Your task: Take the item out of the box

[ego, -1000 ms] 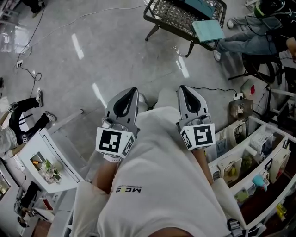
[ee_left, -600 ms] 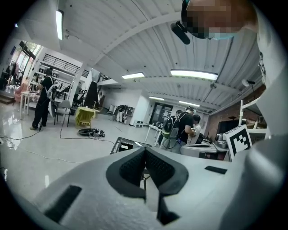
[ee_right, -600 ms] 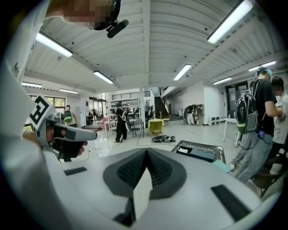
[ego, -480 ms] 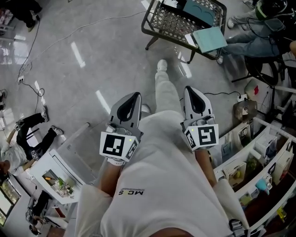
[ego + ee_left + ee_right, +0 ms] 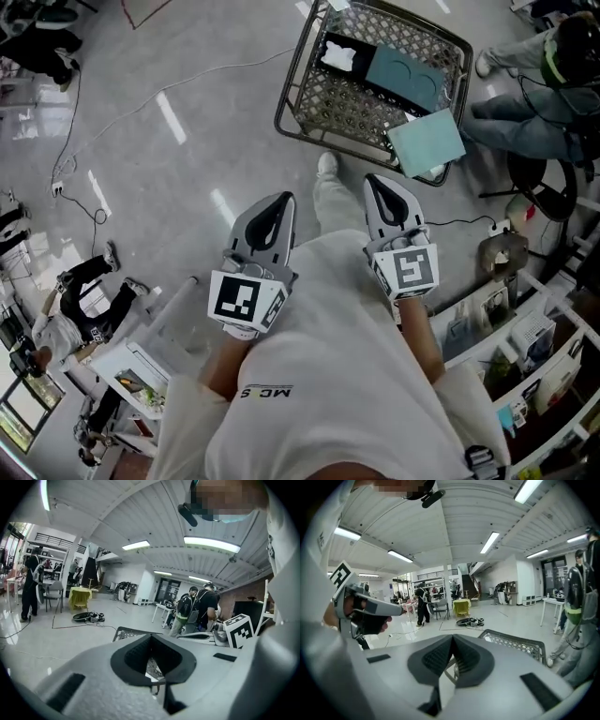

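We can read only one print: the letters "MC" and "S", upside down, on the white shirt (image 5: 319, 356) in the lower middle of the head view.

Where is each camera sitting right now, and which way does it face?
Head view: on the person's head, facing steeply down at the floor and wire basket; shows the shirt, a leg, left claw and right claw.
Left gripper view: on the left claw, facing forward along its closed jaws; the right claw's marker cube shows at right.
Right gripper view: on the right claw, facing forward along its closed jaws; the left claw shows at left.
Shared: all three see the wire basket.
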Action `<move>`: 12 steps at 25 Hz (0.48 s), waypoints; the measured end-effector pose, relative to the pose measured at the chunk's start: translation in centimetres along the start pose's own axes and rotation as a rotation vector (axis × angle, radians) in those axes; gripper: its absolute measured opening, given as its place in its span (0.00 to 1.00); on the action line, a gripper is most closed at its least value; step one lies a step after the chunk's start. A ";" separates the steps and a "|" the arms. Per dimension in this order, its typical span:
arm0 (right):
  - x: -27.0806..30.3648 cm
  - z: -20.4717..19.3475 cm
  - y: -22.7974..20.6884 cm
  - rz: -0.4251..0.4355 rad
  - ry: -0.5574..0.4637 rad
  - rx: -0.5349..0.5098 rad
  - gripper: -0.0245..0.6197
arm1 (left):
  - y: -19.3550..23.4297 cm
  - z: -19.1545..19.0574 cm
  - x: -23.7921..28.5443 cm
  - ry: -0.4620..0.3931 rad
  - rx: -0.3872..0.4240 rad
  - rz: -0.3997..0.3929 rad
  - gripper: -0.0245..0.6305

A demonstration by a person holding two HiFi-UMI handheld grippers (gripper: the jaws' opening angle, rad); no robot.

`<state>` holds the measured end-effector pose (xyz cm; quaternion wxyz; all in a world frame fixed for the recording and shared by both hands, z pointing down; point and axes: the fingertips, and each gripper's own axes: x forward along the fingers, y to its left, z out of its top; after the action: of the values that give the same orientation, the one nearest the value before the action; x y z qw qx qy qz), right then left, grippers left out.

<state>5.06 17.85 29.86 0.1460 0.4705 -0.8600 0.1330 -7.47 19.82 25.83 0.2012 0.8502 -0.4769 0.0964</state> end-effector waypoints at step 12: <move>11.7 4.6 -12.6 0.030 0.048 -0.040 0.06 | 3.6 7.3 13.7 -0.004 0.021 0.027 0.07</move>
<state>9.15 0.58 31.16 0.1740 0.4510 -0.8658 0.1294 -3.51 4.41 25.06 0.1898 0.8459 -0.4878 0.1024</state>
